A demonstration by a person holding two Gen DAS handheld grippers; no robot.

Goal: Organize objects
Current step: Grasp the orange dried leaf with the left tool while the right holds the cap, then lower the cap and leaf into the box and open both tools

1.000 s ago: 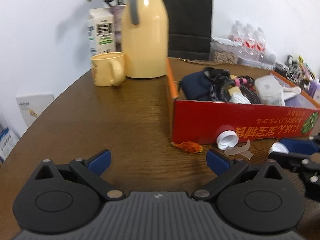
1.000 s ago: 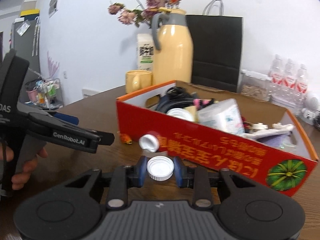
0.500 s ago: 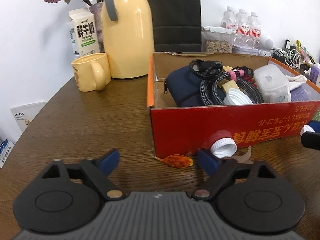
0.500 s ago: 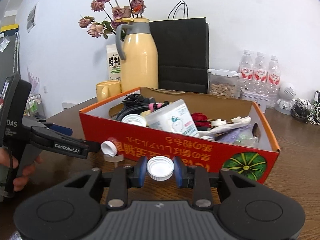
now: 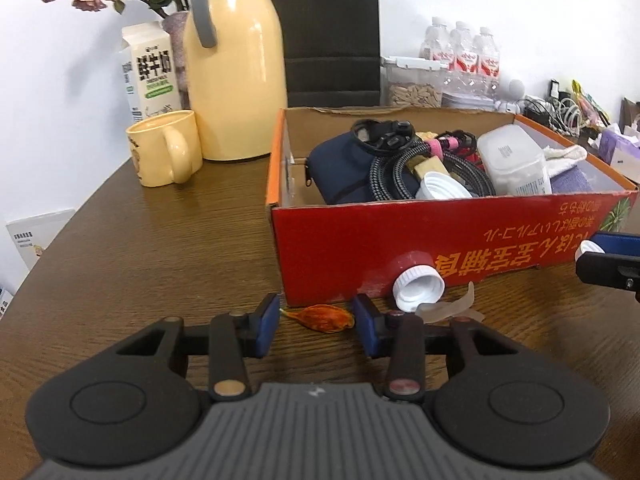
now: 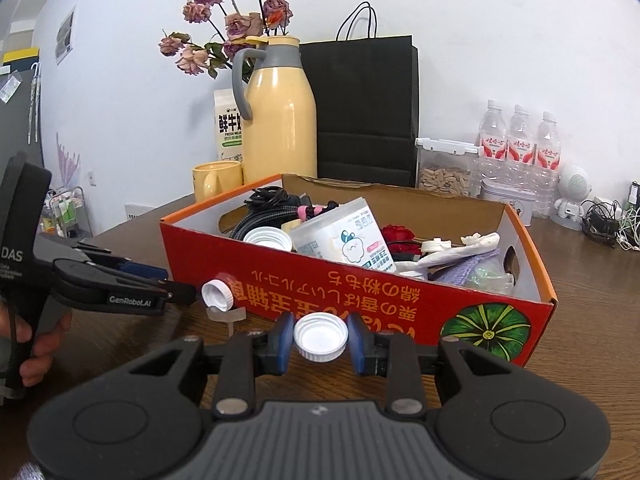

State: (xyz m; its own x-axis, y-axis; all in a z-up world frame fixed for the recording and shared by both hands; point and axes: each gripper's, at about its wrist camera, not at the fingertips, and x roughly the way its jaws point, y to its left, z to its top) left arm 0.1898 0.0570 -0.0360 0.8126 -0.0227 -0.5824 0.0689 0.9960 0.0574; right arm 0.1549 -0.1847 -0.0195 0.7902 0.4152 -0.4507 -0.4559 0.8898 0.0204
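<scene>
A dried orange petal (image 5: 320, 319) lies on the brown table just in front of the red cardboard box (image 5: 440, 240). My left gripper (image 5: 316, 312) sits low over it with its jaws closing, the petal between the blue pads (image 5: 267, 326) and almost touching both. My right gripper (image 6: 320, 332) is shut on a white bottle cap (image 6: 320, 339), hovering in front of the box's long side (image 6: 360, 284). Another white cap (image 5: 418, 284) leans against the box, with a clear plastic strip (image 5: 450, 308) beside it. The box holds cables, a pouch, a lid and a wipes tub.
A yellow jug (image 5: 236, 80), a yellow mug (image 5: 166, 148), a milk carton (image 5: 150, 72) and a black paper bag (image 6: 364, 104) stand behind the box. Water bottles (image 6: 520, 140), a seed container (image 6: 444, 172) and tangled cables (image 6: 616, 220) line the back right. A hand (image 6: 36, 344) holds the left gripper.
The left jaws have narrowed from wide open to just around the petal, and that gripper has come nearer to the box. The right gripper swung to face the box's long side, cap still gripped.
</scene>
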